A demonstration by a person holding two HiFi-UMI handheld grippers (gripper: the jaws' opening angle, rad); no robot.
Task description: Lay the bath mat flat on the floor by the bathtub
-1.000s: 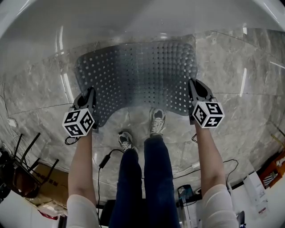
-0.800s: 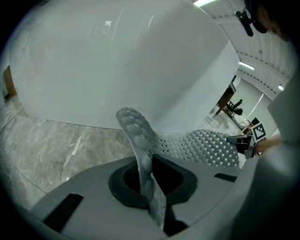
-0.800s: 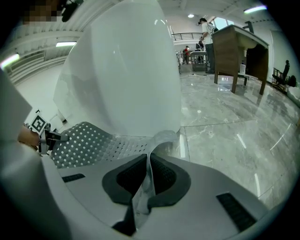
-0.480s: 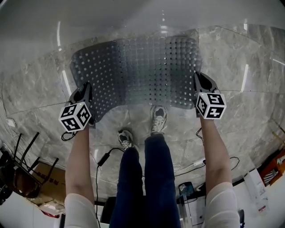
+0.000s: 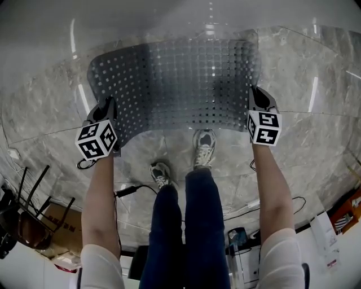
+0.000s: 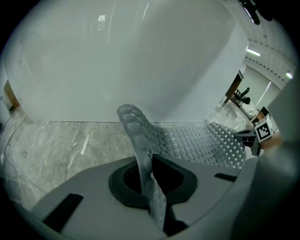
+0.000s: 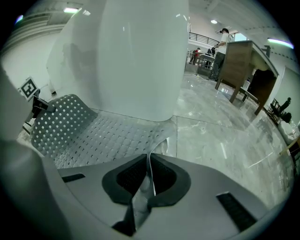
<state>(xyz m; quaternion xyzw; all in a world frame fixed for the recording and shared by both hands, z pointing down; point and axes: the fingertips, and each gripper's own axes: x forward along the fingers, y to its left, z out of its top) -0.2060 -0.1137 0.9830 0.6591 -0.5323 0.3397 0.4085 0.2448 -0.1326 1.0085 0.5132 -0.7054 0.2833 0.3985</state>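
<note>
A translucent grey bath mat (image 5: pixel 175 84) dotted with holes stretches between both grippers, low over the marble floor (image 5: pixel 39 107) beside the white bathtub (image 5: pixel 141 17). My left gripper (image 5: pixel 107 110) is shut on the mat's near left corner, and the mat's edge (image 6: pixel 140 145) stands up from between its jaws. My right gripper (image 5: pixel 256 101) is shut on the near right corner, where a thin fold of mat (image 7: pixel 149 176) runs between the pads. The far edge of the mat (image 7: pixel 117 136) lies against the tub's base (image 7: pixel 136 93).
The person's two shoes (image 5: pixel 203 148) stand just behind the mat's near edge. Cables (image 5: pixel 127 191) trail on the floor behind the feet. A dark chair (image 5: pixel 25 214) stands at the lower left, boxes and papers (image 5: pixel 324 231) at the lower right. A wooden cabinet (image 7: pixel 239 65) stands off to the right.
Both grippers have sunk toward the floor with the mat, spreading slightly apart. The mat now hangs lower and flatter along the tub.
</note>
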